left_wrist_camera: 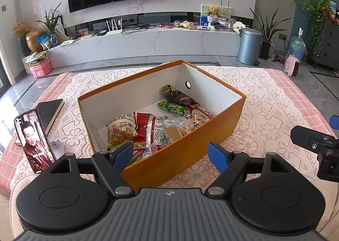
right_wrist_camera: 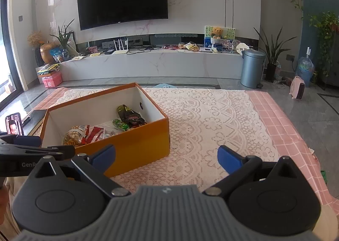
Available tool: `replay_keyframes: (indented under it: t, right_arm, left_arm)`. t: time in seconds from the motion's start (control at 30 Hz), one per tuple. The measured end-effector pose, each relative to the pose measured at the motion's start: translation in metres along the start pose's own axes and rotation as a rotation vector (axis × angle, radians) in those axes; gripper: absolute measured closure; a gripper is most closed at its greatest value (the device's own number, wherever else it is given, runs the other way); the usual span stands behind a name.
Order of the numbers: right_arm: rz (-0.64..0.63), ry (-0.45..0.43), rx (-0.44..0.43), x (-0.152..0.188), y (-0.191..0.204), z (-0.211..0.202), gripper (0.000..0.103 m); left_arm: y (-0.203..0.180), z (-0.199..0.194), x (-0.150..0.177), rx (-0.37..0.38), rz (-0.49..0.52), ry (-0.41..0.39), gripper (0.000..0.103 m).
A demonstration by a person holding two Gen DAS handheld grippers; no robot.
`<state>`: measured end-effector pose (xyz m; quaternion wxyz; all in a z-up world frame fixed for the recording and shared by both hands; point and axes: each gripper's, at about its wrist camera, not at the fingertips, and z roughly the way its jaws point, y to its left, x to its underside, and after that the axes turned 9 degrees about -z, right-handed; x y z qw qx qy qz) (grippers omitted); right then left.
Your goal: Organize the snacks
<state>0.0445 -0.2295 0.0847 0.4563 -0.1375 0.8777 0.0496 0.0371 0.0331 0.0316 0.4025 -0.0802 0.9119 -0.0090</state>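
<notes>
An orange box (left_wrist_camera: 190, 145) (right_wrist_camera: 137, 145) with white inner walls stands on the lace-covered table. Inside lie several snack packets: a yellow noodle bag (left_wrist_camera: 120, 127) (right_wrist_camera: 73, 136), a red packet (left_wrist_camera: 146, 128) (right_wrist_camera: 95, 134), a green wrapper (left_wrist_camera: 171, 107) (right_wrist_camera: 120, 124) and a dark bag (left_wrist_camera: 177, 93) (right_wrist_camera: 129, 115). My left gripper (left_wrist_camera: 170, 155) is open, hovering just before the box's near corner, nothing between its blue pads. My right gripper (right_wrist_camera: 166, 157) is open too, to the right of the box above bare lace. In the left wrist view the right gripper's black body (left_wrist_camera: 317, 141) pokes in at the right edge.
A phone (left_wrist_camera: 34, 140) (right_wrist_camera: 13, 123) stands propped at the table's left, with a black book (left_wrist_camera: 49, 111) behind it. White lace (right_wrist_camera: 211, 124) over a pink checked cloth covers the table. Beyond are a TV wall, a low cabinet, a grey bin (right_wrist_camera: 252, 68) and plants.
</notes>
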Motion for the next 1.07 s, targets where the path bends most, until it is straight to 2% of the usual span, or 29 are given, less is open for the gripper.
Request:
replay_keyframes:
  t: [0.4, 0.63, 1.07]
  right_arm:
    - [-0.005, 0.004, 0.000, 0.0006, 0.0005, 0.0011, 0.004]
    - [-0.012, 0.010, -0.002, 0.0021, 0.0006, 0.0023, 0.004]
    - [-0.013, 0.010, -0.004, 0.0025, -0.0009, 0.0020, 0.004]
  left_arm:
    - [0.0008, 0.0001, -0.0010, 0.007, -0.001, -0.001, 0.009]
    - [0.0008, -0.0069, -0.0029, 0.017, -0.003, -0.048, 0.009]
    - [0.0006, -0.0080, -0.0050, 0.018, 0.001, -0.059, 0.009]
